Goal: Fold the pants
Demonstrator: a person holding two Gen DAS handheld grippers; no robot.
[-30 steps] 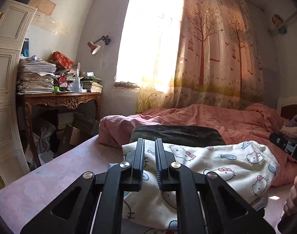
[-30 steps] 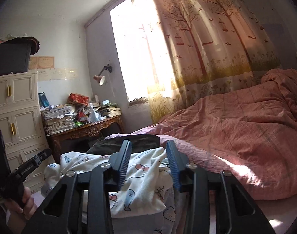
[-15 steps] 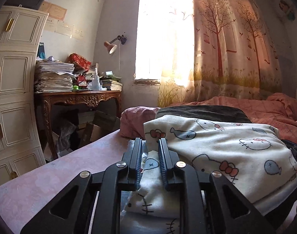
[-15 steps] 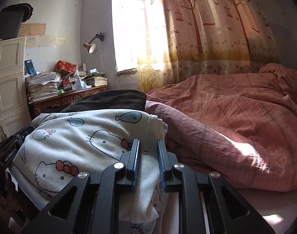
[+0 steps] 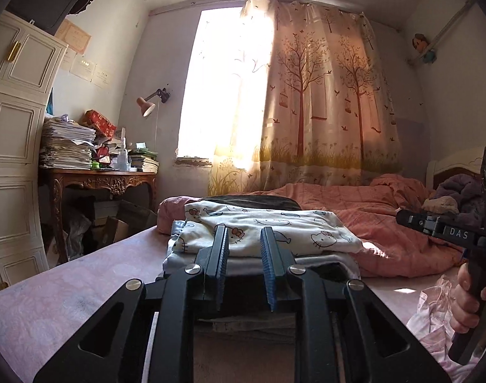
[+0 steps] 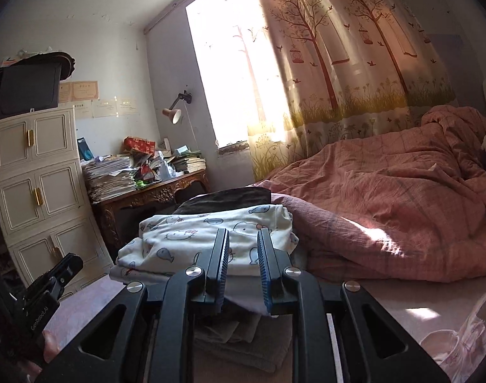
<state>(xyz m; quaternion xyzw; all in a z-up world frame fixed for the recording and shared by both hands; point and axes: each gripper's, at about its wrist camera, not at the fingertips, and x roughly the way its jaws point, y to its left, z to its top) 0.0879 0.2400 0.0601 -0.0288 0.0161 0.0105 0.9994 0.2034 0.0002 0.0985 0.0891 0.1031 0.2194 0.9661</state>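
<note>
The pants (image 5: 262, 233) are a white fabric printed with cartoon cat faces, red bows and small blue fish, folded into a flat, thick rectangle with rounded, soft edges. They lie on top of a low stack of other folded clothes (image 6: 243, 335) on the bed (image 5: 67, 303), near its pink patterned sheet's middle, with a dark folded garment (image 5: 252, 201) just behind them and a rumpled pink quilt (image 6: 402, 207) beside them toward the headboard. The folded bundle's long axis runs across both views, roughly parallel to the window wall, its rounded fold end toward the quilt. The left tool (image 5: 243, 271) sits in front of the stack with its jaws parted and nothing between the blue pads; it is released. The right tool (image 6: 242, 271) likewise has a clear gap between its pads and grips nothing. In the left view, a hand (image 5: 469, 300) grips the right tool's handle at the edge of the view.
</note>
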